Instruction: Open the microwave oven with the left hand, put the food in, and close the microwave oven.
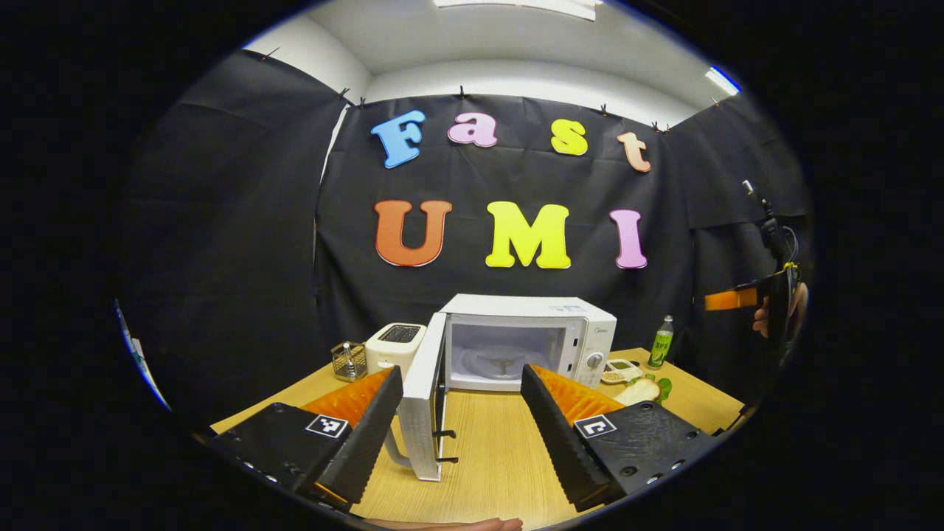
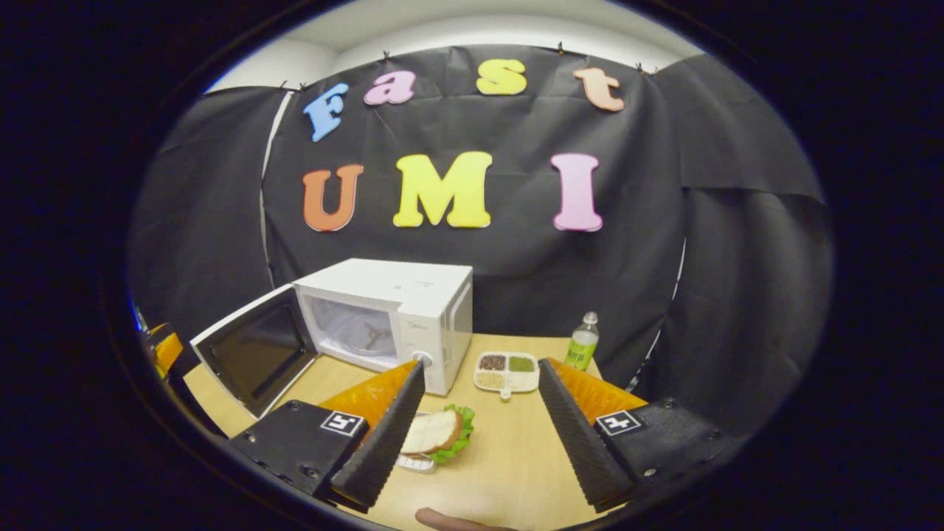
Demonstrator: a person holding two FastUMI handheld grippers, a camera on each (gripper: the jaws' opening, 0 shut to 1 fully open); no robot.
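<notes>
We judge the door step done: the microwave (image 2: 383,313) stands far on the table (image 2: 509,457) with its door (image 2: 254,354) swung wide to the left, the cavity bare. Next is the food, a sandwich (image 2: 436,431) on a small plate near the right gripper (image 2: 476,435), whose fingers are spread wide and hold nothing. We would come down over the bread squarely and close gently, since soft bread and loose lettuce will squash or shed. The left gripper (image 1: 457,420) hangs wide open too, empty, just near the door's edge (image 1: 424,405); we would keep it clear of the opening. The oven is smooth white and boxy, the table pale wood grain.
</notes>
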